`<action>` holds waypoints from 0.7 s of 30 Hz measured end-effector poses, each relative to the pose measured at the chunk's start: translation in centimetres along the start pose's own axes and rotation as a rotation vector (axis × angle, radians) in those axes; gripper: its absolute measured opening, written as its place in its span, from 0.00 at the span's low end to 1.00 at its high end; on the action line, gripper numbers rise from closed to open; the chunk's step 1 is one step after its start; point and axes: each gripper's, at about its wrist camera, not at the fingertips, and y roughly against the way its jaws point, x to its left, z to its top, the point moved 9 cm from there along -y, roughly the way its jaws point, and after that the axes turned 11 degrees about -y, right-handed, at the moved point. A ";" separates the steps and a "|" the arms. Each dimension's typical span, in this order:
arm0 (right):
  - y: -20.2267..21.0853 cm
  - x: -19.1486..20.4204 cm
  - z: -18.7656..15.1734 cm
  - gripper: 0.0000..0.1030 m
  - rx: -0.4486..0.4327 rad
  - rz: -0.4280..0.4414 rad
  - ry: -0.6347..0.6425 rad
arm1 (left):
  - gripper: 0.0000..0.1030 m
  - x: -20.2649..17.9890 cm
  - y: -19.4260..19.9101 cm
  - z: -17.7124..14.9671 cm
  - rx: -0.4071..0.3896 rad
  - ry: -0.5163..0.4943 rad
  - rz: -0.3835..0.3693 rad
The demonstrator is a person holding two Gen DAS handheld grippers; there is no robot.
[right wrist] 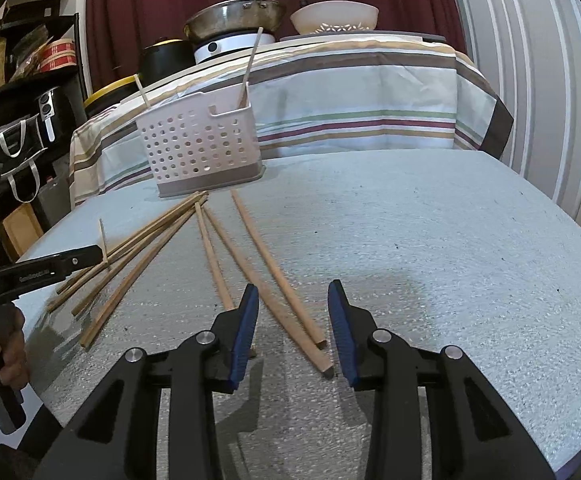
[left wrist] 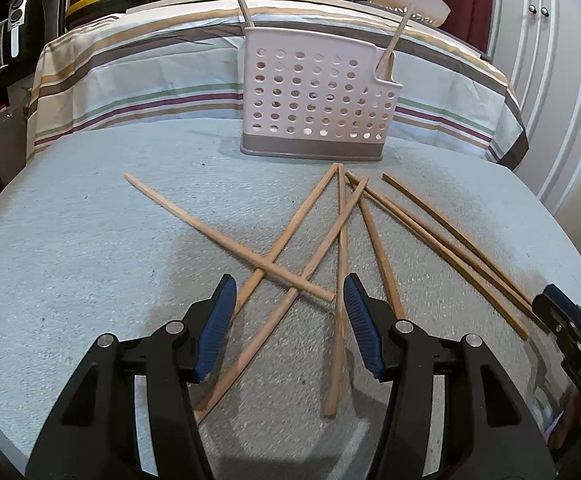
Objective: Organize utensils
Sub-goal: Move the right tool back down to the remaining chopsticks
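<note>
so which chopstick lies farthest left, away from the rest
The chopstick running from the upper left of the table down toward the left hand-held gripper. Its far end sits alone on bare tabletop, while the others fan out from near the basket.

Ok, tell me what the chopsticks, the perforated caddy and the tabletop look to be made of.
Chopsticks: probably bamboo or wood, matte tan with a faint lengthwise grain. Perforated caddy: moulded plastic, smooth pale pink over a darker taupe base, with evenly punched round holes. Tabletop: possibly a foam sheet, pale grey-blue with a fine pebbled, faintly shiny texture.
</note>
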 end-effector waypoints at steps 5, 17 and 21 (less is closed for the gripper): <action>0.1 -0.2 0.4 0.36 -0.006 0.006 -0.003 | 0.53 -0.1 -1.0 -0.1 0.049 0.006 0.017; 0.2 -0.3 0.6 0.36 -0.014 0.010 -0.011 | 0.50 2.3 0.6 -2.6 0.101 0.026 0.075; 0.2 0.0 0.5 0.36 -0.011 0.013 -0.003 | 0.50 3.7 1.3 -3.5 0.110 0.050 0.091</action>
